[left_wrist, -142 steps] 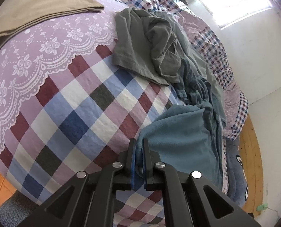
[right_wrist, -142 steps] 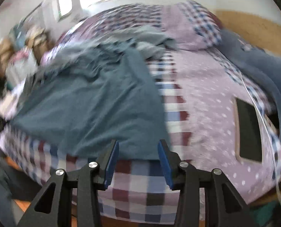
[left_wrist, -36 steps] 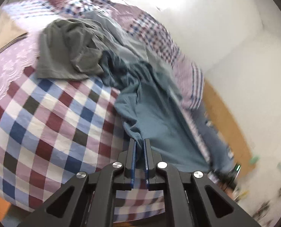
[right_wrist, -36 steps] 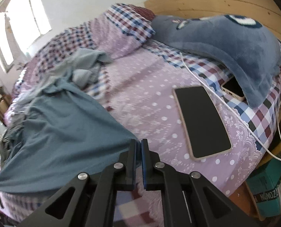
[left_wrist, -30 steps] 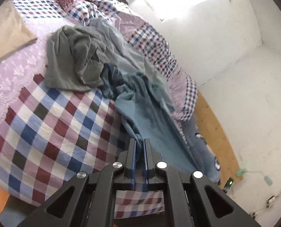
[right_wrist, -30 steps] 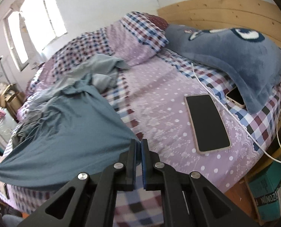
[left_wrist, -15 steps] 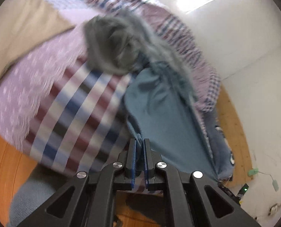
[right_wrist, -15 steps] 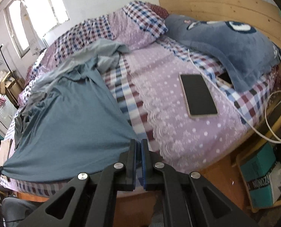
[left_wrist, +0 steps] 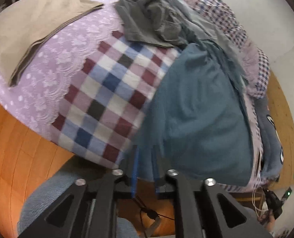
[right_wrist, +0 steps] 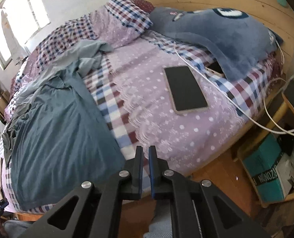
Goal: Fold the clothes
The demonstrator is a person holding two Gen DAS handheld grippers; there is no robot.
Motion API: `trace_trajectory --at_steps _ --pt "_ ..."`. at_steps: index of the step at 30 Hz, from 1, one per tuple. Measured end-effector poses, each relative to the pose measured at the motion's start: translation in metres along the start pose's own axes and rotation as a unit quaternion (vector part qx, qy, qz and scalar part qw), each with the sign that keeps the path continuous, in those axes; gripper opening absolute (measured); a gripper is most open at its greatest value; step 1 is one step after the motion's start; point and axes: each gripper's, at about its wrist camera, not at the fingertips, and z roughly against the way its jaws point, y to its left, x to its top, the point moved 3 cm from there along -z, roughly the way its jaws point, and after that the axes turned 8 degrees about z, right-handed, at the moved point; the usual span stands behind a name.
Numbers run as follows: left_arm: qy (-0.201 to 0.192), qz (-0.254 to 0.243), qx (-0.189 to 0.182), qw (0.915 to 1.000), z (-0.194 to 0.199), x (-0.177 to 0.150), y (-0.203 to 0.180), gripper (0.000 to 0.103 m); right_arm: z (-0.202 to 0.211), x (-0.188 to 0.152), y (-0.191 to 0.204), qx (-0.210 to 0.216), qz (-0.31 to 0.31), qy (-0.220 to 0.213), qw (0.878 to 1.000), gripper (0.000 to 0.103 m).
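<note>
The left tool (left_wrist: 145, 170) stands narrowly parted, its blue pads (left_wrist: 134, 170) a little apart. The blurred hem of the dusty teal cotton garment (left_wrist: 198, 111) hangs over and between the fingertips, and whether it is gripped cannot be told. The garment spreads ahead and to the right of this tool, lying over the edge of the bed with the checked and lilac lace-print cover (left_wrist: 107, 87). Beyond it, further ahead, is a crumpled grey garment (left_wrist: 147, 19). Far ahead to the left lies a folded beige cloth (left_wrist: 34, 25).

The right tool (right_wrist: 146, 158) is almost closed, with only a thin slit between its fingers; bed cover shows through the slit. The teal garment (right_wrist: 57, 134) lies flat to the left of this tool, its near corner reaching the outer side of the left finger. Ahead and to the right, a dark tablet with a pale rim (right_wrist: 184, 88) rests on the lilac cover, with a white cable (right_wrist: 216, 85) just beyond it and a blue plush pillow (right_wrist: 222, 31) further back.
</note>
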Motion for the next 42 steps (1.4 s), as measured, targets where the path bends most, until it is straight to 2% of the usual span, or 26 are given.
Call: trace_trajectory --at_steps 2,4,7,8,12,13,15,16,21,26,31,42 --pt "-0.011 0.008 -0.002 0.9999 0.004 0.002 0.004 0.037 -0.004 0.004 0.010 0.011 0.008 -0.010 1.000 0.007" --pt "-0.033 0.005 -0.022 0.9992 0.012 0.005 0.002 0.041 -0.009 0.007 0.022 0.028 0.015 -0.020 0.999 0.007" --pt "-0.072 -0.013 -0.057 0.9957 0.023 0.010 -0.012 0.052 -0.015 0.012 0.044 0.053 0.037 -0.038 0.997 0.016" --pt "-0.085 -0.021 -0.069 0.9937 0.026 0.011 -0.019 0.058 -0.017 0.014 0.052 0.062 0.047 -0.044 0.996 0.021" --pt "-0.114 -0.048 -0.129 0.9839 0.027 0.017 -0.053 0.063 -0.022 0.021 0.084 0.102 0.085 -0.070 0.989 0.039" --pt "-0.117 -0.055 -0.142 0.9814 0.024 0.020 -0.065 0.066 -0.026 0.023 0.092 0.111 0.091 -0.071 0.987 0.040" --pt "-0.125 -0.070 -0.166 0.9756 0.017 0.025 -0.089 0.080 -0.034 0.024 0.105 0.126 0.101 -0.068 0.984 0.041" --pt "-0.127 -0.079 -0.175 0.9731 0.013 0.027 -0.100 0.081 -0.039 0.024 0.111 0.133 0.105 -0.063 0.984 0.041" --pt "-0.121 -0.124 -0.202 0.9639 -0.021 0.039 -0.162 0.083 -0.059 0.024 0.139 0.151 0.128 -0.044 0.979 0.041" --pt "-0.115 -0.151 -0.209 0.9594 -0.054 0.051 -0.214 0.083 -0.074 0.024 0.163 0.154 0.150 -0.034 0.976 0.043" --pt "-0.107 -0.163 -0.207 0.9589 -0.088 0.065 -0.242 0.083 -0.089 0.024 0.174 0.153 0.142 -0.016 0.978 0.045" --pt "-0.094 -0.186 -0.199 0.9576 -0.159 0.092 -0.297 0.084 -0.110 0.017 0.206 0.139 0.174 -0.001 0.975 0.052"
